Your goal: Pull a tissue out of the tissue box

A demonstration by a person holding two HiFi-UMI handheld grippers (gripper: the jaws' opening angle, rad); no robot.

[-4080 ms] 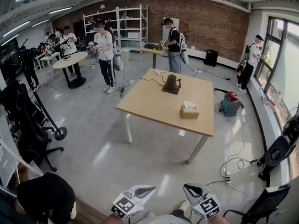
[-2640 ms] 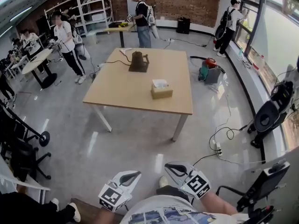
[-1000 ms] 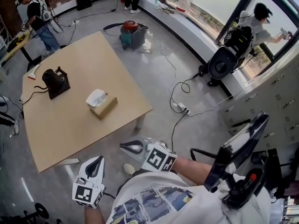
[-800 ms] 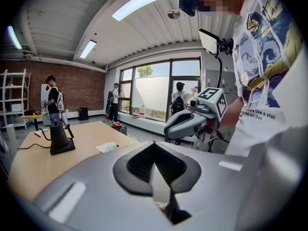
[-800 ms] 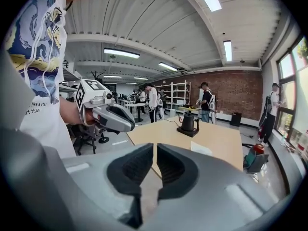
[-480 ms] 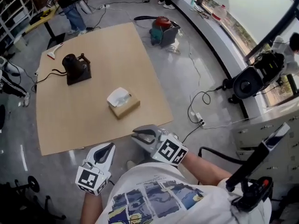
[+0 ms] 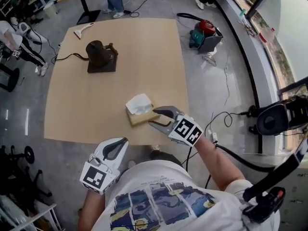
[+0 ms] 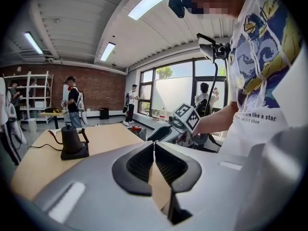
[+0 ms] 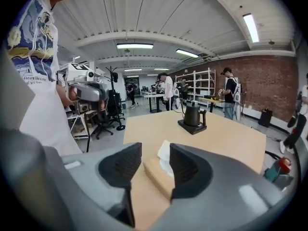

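A tan tissue box [image 7: 143,118] lies near the front edge of the wooden table [image 7: 86,105], with a white tissue [image 7: 139,103] sticking out of its top. My right gripper [image 7: 156,119] hovers just right of the box. Its jaws are opening and nothing sits between them. In the right gripper view the box [image 9: 158,175] and the tissue [image 9: 164,159] show through the gap of that gripper [image 9: 155,163], a little ahead. My left gripper [image 7: 123,142] is shut and holds nothing, off the table's front edge. Its jaws [image 8: 154,146] meet in the left gripper view.
A black kettle [image 7: 99,55] on a dark base stands at the far side of the table, with a cable trailing left. A white tool [image 7: 83,30] lies at the far corner. A red vacuum [image 7: 205,33] and cables lie on the floor to the right. People stand farther off.
The right gripper has moved forward to the tissue box and its jaws have parted. The left gripper has come closer to the table's edge. The head view now looks straighter down on the table.
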